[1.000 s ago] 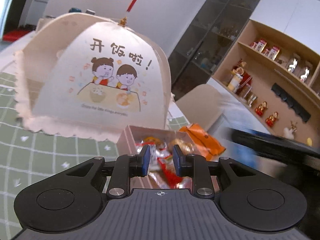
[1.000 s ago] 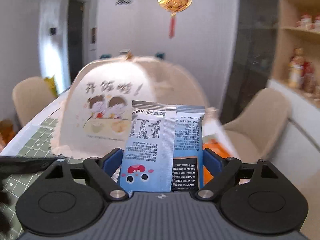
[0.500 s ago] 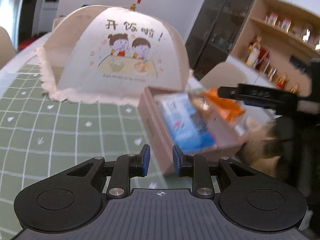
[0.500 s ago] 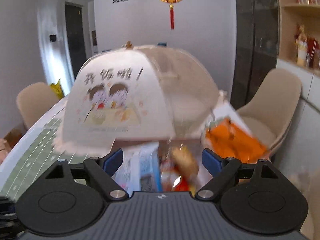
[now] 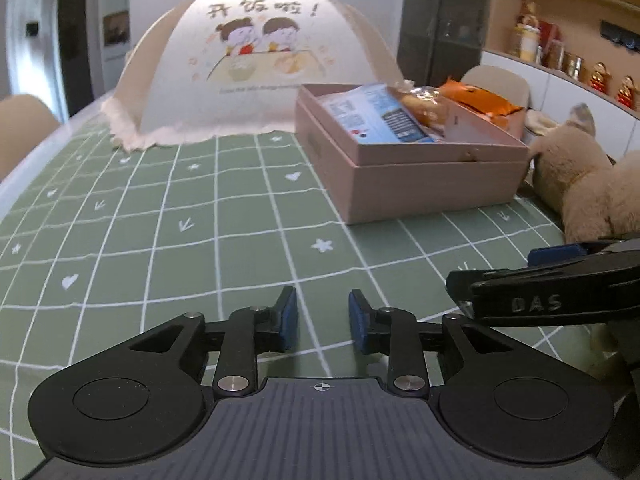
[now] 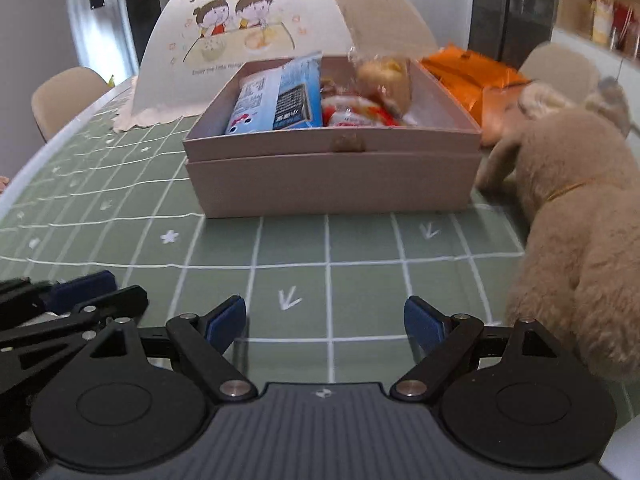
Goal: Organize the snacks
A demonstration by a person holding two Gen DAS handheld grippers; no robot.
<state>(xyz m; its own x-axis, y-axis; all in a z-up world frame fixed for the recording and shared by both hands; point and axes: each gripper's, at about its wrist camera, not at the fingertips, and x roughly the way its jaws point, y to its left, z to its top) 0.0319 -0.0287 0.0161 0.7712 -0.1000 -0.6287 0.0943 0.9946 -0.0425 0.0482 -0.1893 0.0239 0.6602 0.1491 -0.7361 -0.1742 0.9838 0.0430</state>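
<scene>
A pink box (image 6: pixel 332 184) (image 5: pixel 416 176) stands on the green checked tablecloth. In it lie a blue snack packet (image 6: pixel 280 100) (image 5: pixel 376 116), a wrapped bun (image 6: pixel 386 80) (image 5: pixel 420 106) and red-and-white wrapped snacks (image 6: pixel 352 114). An orange packet (image 6: pixel 472 76) (image 5: pixel 480 100) lies behind the box. My left gripper (image 5: pixel 323 318) hovers low over the cloth, well short of the box; its jaws are opening with nothing between them. My right gripper (image 6: pixel 325 322) is wide open and holds nothing, in front of the box.
A dome-shaped mesh food cover (image 5: pixel 256 64) (image 6: pixel 256 32) with a cartoon print stands behind the box. A beige plush toy (image 6: pixel 576 208) (image 5: pixel 580 176) lies right of the box. Beige chairs (image 6: pixel 64 96) flank the table. Shelves with jars (image 5: pixel 560 48) line the right wall.
The right gripper let the blue packet go into the box and drew back down toward the cloth. The left gripper also pulled back and sank, its jaws parting a little.
</scene>
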